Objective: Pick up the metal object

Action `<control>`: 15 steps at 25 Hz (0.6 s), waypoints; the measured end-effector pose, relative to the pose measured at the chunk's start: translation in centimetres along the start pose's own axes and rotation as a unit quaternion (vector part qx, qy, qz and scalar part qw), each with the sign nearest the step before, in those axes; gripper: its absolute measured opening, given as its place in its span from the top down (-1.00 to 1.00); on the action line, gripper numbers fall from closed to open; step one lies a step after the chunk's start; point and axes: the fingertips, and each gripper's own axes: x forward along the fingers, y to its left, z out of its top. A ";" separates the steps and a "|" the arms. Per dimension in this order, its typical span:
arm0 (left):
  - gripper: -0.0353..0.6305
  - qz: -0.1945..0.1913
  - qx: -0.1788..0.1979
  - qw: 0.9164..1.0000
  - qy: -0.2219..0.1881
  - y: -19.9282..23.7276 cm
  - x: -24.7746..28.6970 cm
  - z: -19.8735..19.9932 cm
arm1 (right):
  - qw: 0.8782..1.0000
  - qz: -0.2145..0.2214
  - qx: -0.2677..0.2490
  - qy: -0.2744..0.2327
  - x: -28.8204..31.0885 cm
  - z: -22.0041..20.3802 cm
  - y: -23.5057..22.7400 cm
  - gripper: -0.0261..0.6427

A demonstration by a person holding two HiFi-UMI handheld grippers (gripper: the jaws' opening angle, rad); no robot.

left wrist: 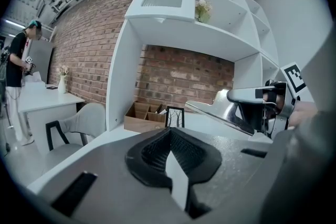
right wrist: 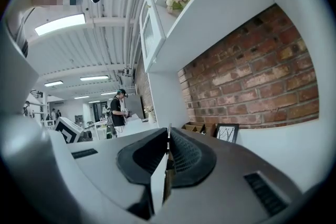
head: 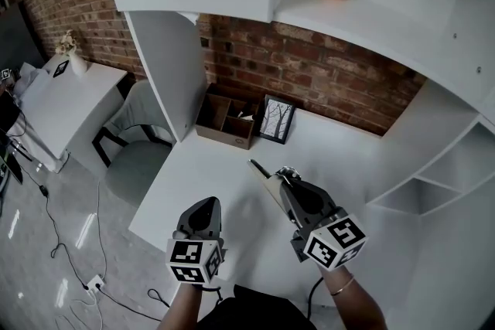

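Item: metal object (head: 261,172), a flat shiny blade. It is clamped between the closed jaws of the right tool (head: 286,177) and juts toward 10 o'clock above the white counter (head: 203,174). Left tool (head: 205,206): jaws together, empty, at 8 o'clock of the blade. Cardboard organiser (head: 224,118) and framed picture (head: 277,120) stand at 12 o'clock by the brick wall.
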 end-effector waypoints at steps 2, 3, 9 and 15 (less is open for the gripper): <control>0.87 -0.003 0.002 1.000 -0.005 -0.2 -0.2 0.3 | 1.000 -0.005 -0.007 -0.003 -0.5 0.2 0.2 0.86; 0.87 -0.004 0.003 1.000 -0.007 -0.4 -0.3 0.4 | 1.000 -0.008 -0.010 -0.004 -0.8 0.2 0.3 0.86; 0.87 -0.013 0.008 1.000 -0.015 -1.2 -0.7 1.1 | 0.999 -0.017 -0.028 -0.010 -1.8 0.6 0.6 0.86; 0.87 -0.018 0.013 0.999 -0.023 -1.7 -0.9 1.8 | 0.999 -0.023 -0.038 -0.014 -2.3 1.0 0.9 0.86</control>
